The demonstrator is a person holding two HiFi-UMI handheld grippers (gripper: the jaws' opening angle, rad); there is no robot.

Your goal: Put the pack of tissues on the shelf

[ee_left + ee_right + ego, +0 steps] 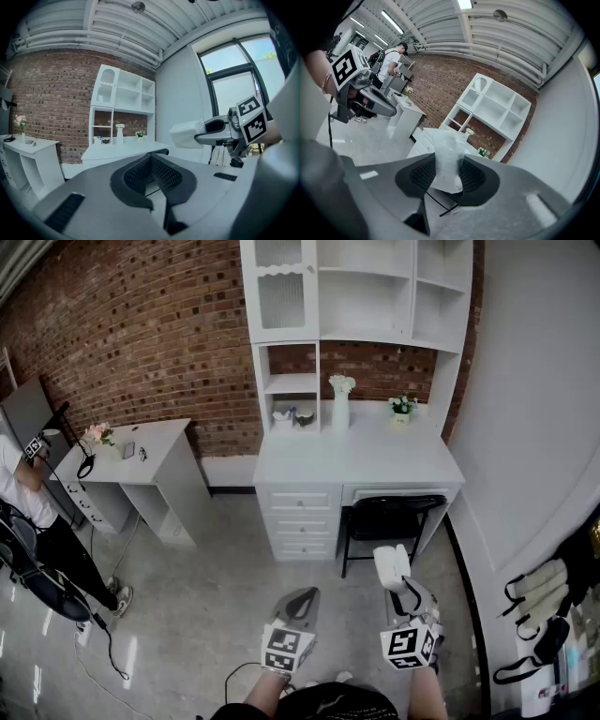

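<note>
One pack of tissues point(446, 154), clamped between the pads of the right gripper point(404, 598). Most of the pack sticks out ahead of the jaws, and only its near end is in the pinch.

- Right gripper: closed on the pack, with the wrap bulging slightly around the pads.
- Left gripper point(300, 601): jaws together with nothing between them. It sits just to the left of the right one, at about the same height.
- Handling, my read: it's light and soft, and the film wrap looks slick. It will squash rather than resist, so extra squeeze only deforms it. The end grip leaves a long overhang, so the free end will likely droop or swing on a quick move. A hold nearer the middle, across the narrow faces, would be steadier, but for a load this light the current hold should do.
- Shelf point(361, 296): ahead of the right gripper and higher, well apart from it. It has open white compartments above a desk point(375, 460).
- Black chair point(389, 517): tucked under the desk, straight ahead of the gripper, between it and the desk front.
- Placing: the pack needs carrying forward and up. The open compartments look roomy enough, and I'd set it down flat.
- Person point(33, 512): far off to the left of both grippers, by a second desk, and not in the way.
</note>
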